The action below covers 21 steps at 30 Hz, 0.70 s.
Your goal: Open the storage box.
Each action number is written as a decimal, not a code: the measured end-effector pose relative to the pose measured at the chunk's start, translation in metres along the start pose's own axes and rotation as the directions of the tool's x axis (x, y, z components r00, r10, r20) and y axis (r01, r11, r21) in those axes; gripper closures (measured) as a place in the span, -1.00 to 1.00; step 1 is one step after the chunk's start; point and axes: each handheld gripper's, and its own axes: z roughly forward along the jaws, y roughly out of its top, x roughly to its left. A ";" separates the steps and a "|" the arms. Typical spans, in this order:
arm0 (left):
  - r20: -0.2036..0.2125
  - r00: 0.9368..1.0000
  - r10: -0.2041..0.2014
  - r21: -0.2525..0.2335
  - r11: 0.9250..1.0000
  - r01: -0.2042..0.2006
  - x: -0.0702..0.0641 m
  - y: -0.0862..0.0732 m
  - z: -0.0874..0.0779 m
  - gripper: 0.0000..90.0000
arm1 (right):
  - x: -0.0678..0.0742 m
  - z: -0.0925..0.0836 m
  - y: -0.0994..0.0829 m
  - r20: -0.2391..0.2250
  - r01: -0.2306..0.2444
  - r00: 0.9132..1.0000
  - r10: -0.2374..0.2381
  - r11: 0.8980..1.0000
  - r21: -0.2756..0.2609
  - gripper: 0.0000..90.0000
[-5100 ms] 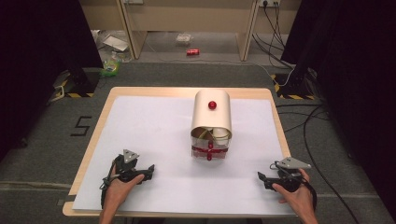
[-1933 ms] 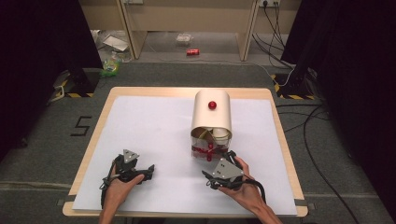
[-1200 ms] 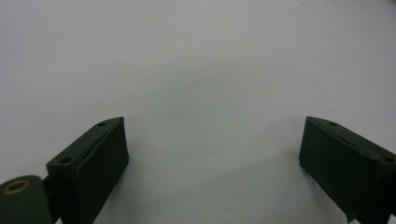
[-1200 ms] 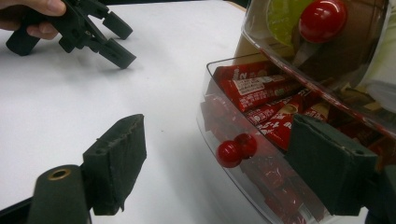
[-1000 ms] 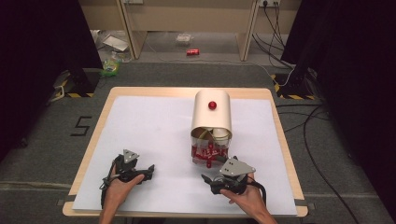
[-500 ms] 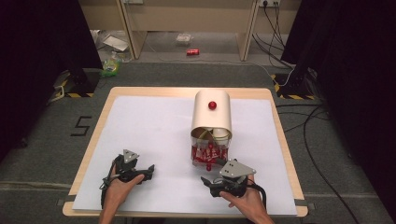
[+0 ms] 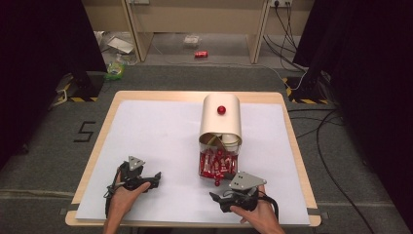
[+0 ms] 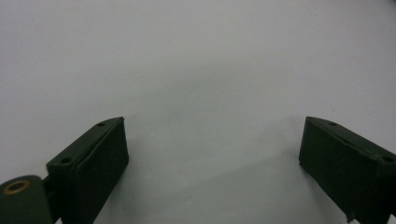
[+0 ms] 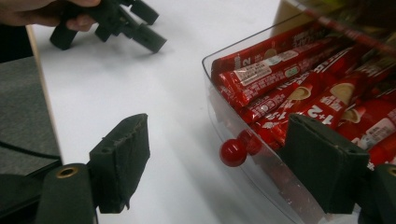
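Note:
A cream, round-topped box with a red knob on top stands at mid-table. Its clear drawer is pulled out toward me and holds several red sachets. On the drawer's front sits a small red knob. My right gripper is level with that knob, which lies between the jaws without touching either pad. Those jaws have just been closing a little and still stand wide apart. In the high view the right gripper is just in front of the drawer. My left gripper rests open on the white surface, at front left.
The white sheet covers the wooden table, with free room to the left of the box. Cables trail on the floor at the right. A red can and litter lie on the floor beyond the table.
The right gripper came from the table's right edge to the drawer front, and the drawer now stands farther out toward me. In the last second it shifted slightly left. The left gripper stayed put.

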 end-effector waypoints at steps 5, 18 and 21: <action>0.000 1.000 0.000 0.000 1.000 0.000 0.000 0.000 0.000 -0.84 | 0.004 -0.001 -0.006 -0.029 -0.005 1.000 0.005 1.000 0.020 -0.43; 0.000 1.000 0.000 0.000 1.000 0.000 0.000 0.000 0.000 -0.84 | 0.010 -0.006 -0.012 -0.084 -0.029 0.996 0.033 0.999 0.044 -0.41; 0.000 1.000 0.000 0.000 1.000 0.000 0.000 0.000 0.000 -0.84 | 0.012 -0.007 -0.013 -0.086 -0.032 0.996 0.035 0.999 0.044 -0.42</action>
